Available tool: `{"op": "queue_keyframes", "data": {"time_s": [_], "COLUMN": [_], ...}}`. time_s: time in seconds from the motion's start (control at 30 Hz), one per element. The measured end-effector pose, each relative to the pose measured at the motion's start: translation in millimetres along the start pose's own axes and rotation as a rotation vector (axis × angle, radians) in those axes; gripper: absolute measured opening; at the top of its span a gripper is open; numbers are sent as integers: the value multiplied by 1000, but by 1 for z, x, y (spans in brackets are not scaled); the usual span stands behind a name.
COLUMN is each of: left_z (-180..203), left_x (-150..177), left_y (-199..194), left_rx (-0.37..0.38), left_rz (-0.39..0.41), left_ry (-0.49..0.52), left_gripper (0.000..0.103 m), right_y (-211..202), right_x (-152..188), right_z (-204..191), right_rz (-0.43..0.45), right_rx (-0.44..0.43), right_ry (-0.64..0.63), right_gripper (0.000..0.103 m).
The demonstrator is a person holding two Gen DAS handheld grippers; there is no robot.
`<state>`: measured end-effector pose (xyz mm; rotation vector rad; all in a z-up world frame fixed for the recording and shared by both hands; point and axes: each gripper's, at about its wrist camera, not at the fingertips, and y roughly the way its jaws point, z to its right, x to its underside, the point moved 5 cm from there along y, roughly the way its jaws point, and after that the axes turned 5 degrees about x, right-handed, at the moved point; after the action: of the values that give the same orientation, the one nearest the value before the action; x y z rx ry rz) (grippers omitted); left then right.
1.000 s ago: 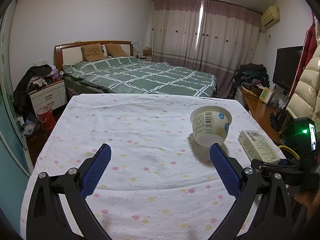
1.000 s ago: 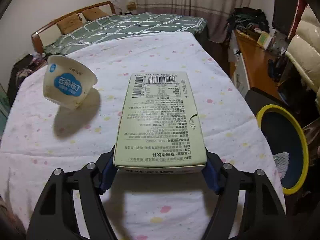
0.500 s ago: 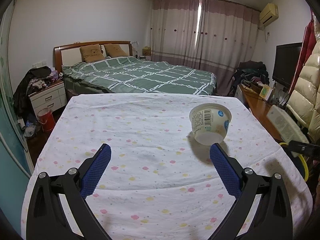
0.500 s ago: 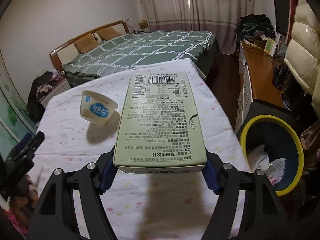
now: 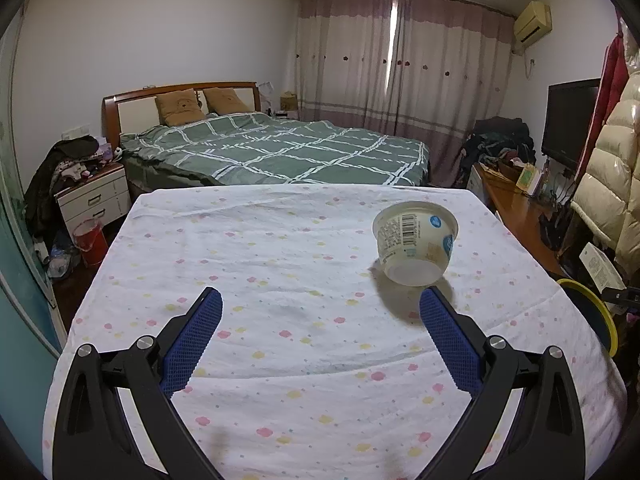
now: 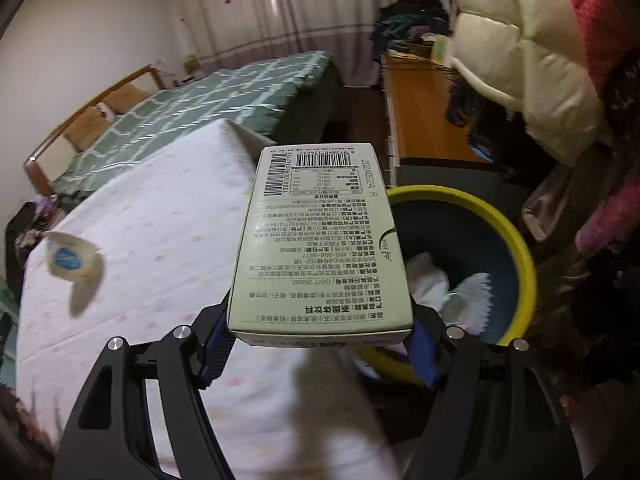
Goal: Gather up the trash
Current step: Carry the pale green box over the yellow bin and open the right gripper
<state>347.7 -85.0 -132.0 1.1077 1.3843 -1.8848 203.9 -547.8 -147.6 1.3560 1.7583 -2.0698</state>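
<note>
My right gripper point(image 6: 320, 344) is shut on a pale green carton point(image 6: 320, 240) with a barcode, held in the air at the table's right edge, its far end over the rim of a yellow-rimmed blue bin point(image 6: 516, 236) holding white trash. The carton also shows at the far right of the left wrist view point(image 5: 600, 268), above the bin point(image 5: 600, 316). A white yogurt cup point(image 5: 416, 244) lies tilted on the flowered tablecloth point(image 5: 280, 280); it appears blurred in the right wrist view point(image 6: 72, 260). My left gripper point(image 5: 320, 308) is open and empty above the cloth, the cup just beyond its right finger.
A green checked bed point(image 5: 280, 152) stands behind the table. A wooden desk point(image 6: 424, 120) and hanging puffy coats point(image 6: 520, 52) crowd the right side near the bin. A nightstand point(image 5: 92, 200) and a red bucket point(image 5: 88, 240) are at the left.
My right gripper has carried the carton off the table, rightward to the bin. The left gripper and the cup have stayed in place.
</note>
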Motion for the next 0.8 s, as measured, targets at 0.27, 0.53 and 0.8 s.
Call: {"op": "queue_keyframes", "data": {"time_s": [0.27, 0.53, 0.8], "left_z": [6, 19, 46], "left_x": [3, 5, -7], "left_y": [1, 5, 30], "left_rx": [21, 28, 134], "left_rz": [-12, -26, -132], "left_ry": [11, 60, 50], "left_gripper": [97, 97, 97], "right_y": [18, 16, -5], "right_x": [-1, -3, -1], "right_z": [24, 30, -1], "right_rz": [-8, 28, 143], "right_rx": [60, 84, 24], "right_ry": [23, 43, -12], "right_gripper": [68, 82, 82]}}
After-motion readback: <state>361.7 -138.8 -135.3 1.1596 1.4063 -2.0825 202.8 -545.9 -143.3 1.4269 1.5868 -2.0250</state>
